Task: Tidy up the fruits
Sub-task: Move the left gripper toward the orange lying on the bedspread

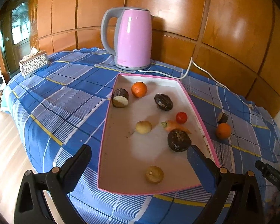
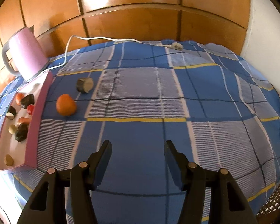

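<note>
A pink-rimmed tray (image 1: 121, 155) lies on the blue checked cloth and holds several pieces: an orange (image 1: 139, 89), a red tomato (image 1: 181, 117), a carrot (image 1: 172, 125), dark cut chunks (image 1: 163, 102) and pale round pieces (image 1: 143, 127). My left gripper (image 1: 138, 155) hangs open over the tray's near end, nothing between its fingers. Outside the tray, to its right, lie a second orange (image 2: 65, 105) and a dark cut chunk (image 2: 84, 85). My right gripper (image 2: 137, 147) stands open and empty over bare cloth, nearer than and to the right of that orange.
A pink kettle (image 1: 133, 38) stands behind the tray, its white cord (image 2: 102, 39) trailing along the back edge to a plug (image 2: 176, 46). A patterned tissue box (image 1: 34, 64) sits at the far left. Wooden panels back the table. The cloth drops off at the sides.
</note>
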